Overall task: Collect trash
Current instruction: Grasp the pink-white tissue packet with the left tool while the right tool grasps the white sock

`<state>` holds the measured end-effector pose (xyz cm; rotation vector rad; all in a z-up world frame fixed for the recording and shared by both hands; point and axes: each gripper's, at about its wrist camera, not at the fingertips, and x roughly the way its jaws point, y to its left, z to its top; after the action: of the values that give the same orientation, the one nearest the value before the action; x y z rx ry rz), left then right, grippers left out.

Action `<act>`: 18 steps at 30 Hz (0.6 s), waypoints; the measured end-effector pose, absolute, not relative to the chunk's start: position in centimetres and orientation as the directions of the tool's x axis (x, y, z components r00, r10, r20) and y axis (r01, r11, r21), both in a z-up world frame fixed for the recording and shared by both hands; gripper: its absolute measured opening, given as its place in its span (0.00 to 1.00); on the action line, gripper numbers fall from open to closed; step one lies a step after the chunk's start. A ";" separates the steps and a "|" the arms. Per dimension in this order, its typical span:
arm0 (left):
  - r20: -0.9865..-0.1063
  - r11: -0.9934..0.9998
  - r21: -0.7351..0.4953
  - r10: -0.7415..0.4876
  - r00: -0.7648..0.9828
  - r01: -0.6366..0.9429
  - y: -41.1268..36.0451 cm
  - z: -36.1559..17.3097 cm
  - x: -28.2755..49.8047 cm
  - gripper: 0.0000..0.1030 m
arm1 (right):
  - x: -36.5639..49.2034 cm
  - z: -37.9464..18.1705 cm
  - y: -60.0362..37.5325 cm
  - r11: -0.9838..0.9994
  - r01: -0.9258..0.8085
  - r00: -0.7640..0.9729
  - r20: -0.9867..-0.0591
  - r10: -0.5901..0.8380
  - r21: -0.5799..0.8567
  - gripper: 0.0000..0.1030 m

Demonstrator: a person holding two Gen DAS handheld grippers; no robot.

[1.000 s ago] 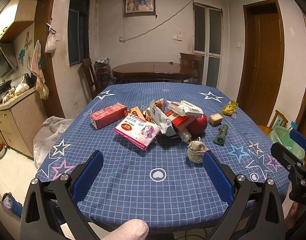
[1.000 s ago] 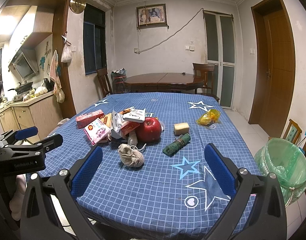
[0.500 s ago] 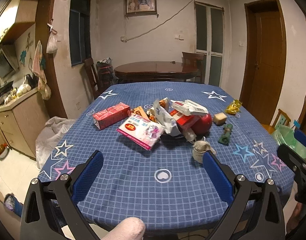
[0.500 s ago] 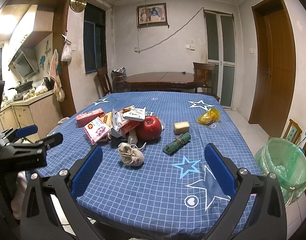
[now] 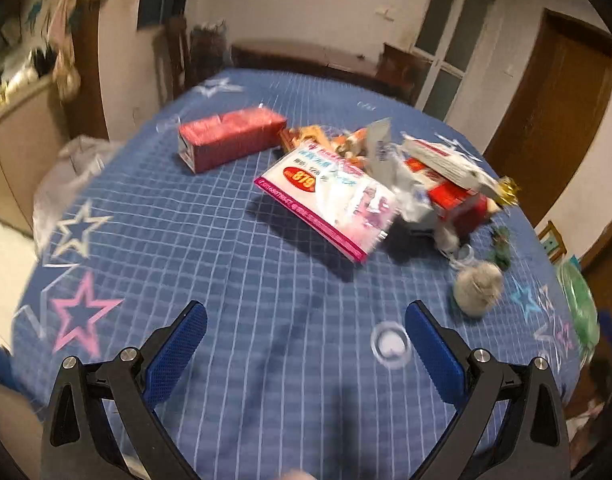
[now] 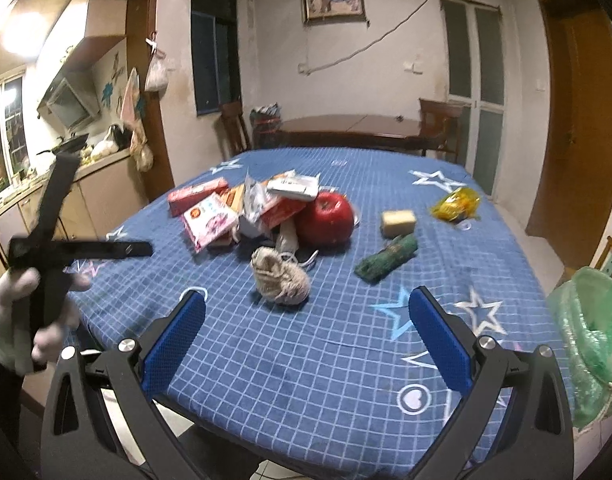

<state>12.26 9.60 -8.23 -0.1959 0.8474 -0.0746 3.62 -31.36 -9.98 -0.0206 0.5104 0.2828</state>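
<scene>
Pink-edged packet [image 5: 333, 196] reads "879" (other print seemingly blurred)

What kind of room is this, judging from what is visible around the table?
Most likely a combined kitchen and dining room in a home. A range hood hangs over a counter with cabinets on one side, a wooden dining table with chairs stands at the back, and a framed picture hangs on the wall.

Wrappers and cartons [image 6: 241, 208] lie heaped mid-table beside a red apple [image 6: 326, 219]; green-lined bin [image 6: 590, 344] stands right.
</scene>
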 end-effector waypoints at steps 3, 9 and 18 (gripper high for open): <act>-0.757 0.953 -0.302 -0.221 0.615 -0.029 10.5 -9.3 16.0 0.96 | 4.6 -10.6 -31.0 0.957 -0.285 0.817 -0.509 0.271 0.051 0.95; -0.790 0.938 -0.322 -0.192 0.582 -0.128 10.7 -10.0 23.1 0.96 | 6.5 -11.6 -30.6 0.953 -0.298 0.789 -0.548 0.276 0.051 0.95; -0.810 0.941 -0.287 -0.139 0.570 -0.177 10.1 -11.6 26.8 0.95 | 9.2 -12.3 -30.1 0.937 -0.339 0.749 -0.579 0.321 0.081 0.95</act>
<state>26.82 10.12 -11.62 -0.3570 0.9699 0.0229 9.25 -30.08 -12.28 -0.0299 0.6277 0.3606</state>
